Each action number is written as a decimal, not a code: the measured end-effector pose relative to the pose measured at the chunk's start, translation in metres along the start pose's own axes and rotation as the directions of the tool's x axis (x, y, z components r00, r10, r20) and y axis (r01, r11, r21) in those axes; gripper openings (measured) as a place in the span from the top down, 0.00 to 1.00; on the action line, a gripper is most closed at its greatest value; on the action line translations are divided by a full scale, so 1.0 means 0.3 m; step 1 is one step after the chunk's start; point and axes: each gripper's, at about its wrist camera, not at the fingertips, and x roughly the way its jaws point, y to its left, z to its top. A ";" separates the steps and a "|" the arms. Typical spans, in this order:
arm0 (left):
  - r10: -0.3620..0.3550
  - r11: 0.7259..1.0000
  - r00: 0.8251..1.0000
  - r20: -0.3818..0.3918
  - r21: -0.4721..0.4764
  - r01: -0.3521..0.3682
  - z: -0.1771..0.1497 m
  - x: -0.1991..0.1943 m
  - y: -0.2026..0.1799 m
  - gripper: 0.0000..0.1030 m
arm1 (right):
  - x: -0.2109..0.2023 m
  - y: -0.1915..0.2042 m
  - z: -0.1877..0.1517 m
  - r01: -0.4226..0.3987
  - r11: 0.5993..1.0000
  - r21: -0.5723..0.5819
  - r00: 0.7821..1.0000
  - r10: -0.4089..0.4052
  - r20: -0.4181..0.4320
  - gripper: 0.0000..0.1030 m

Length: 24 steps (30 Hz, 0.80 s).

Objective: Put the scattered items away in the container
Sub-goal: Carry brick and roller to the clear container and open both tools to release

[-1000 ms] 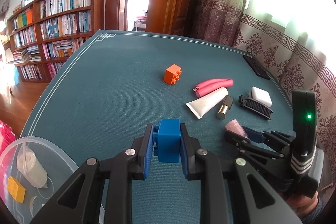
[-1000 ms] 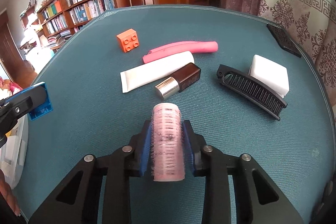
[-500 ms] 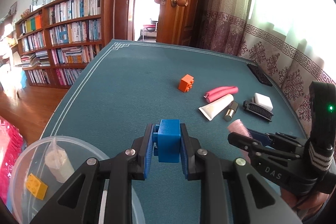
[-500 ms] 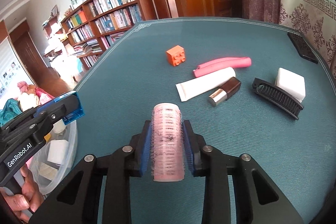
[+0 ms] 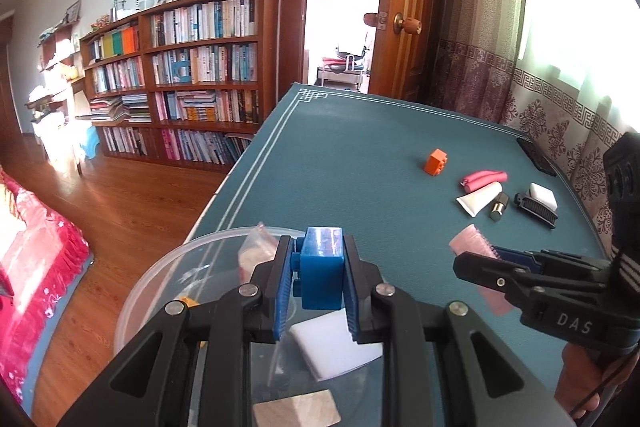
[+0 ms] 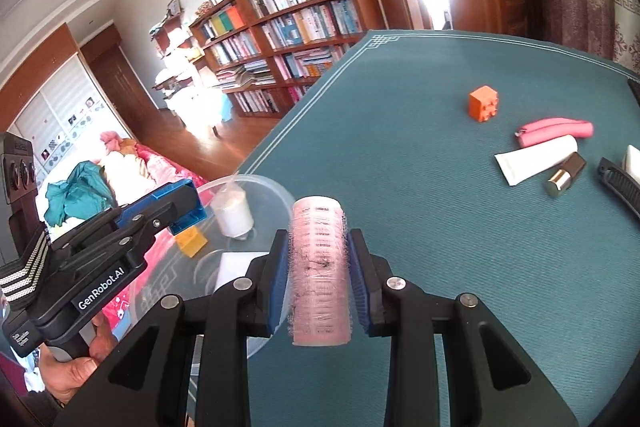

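My left gripper (image 5: pixel 316 281) grips the blue brick (image 5: pixel 322 273) above the clear container (image 5: pixel 160 275) at the worktop's (image 5: pixel 360 155) near-left edge; my right gripper (image 6: pixel 320 273) clamps the pink hair roller (image 6: pixel 320 273) just right of it.

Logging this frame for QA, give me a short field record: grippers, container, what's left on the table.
left gripper: shut on blue toy brick, above the container
right gripper: shut on pink hair roller, near the rim
container: clear plastic tub at table edge; holds yellow brick, white pieces
table: orange brick, pink pouch, white tube, lipstick, black hair clip, white block
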 end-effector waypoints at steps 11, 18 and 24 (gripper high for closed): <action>0.090 0.994 0.995 -0.032 -0.066 -0.092 -0.089 -0.025 0.170 0.75 | 0.069 0.223 -0.039 -0.092 0.991 -0.098 0.995 0.087 -0.055 0.69; 0.100 0.991 0.992 -0.070 -0.080 -0.106 -0.123 -0.007 0.209 0.74 | 0.112 0.296 -0.062 -0.137 0.983 -0.126 0.988 0.126 -0.092 0.69; 0.127 0.987 0.989 -0.074 -0.089 -0.133 -0.135 -0.017 0.243 0.35 | 0.136 0.331 -0.094 -0.205 0.968 -0.145 0.973 0.184 -0.142 0.68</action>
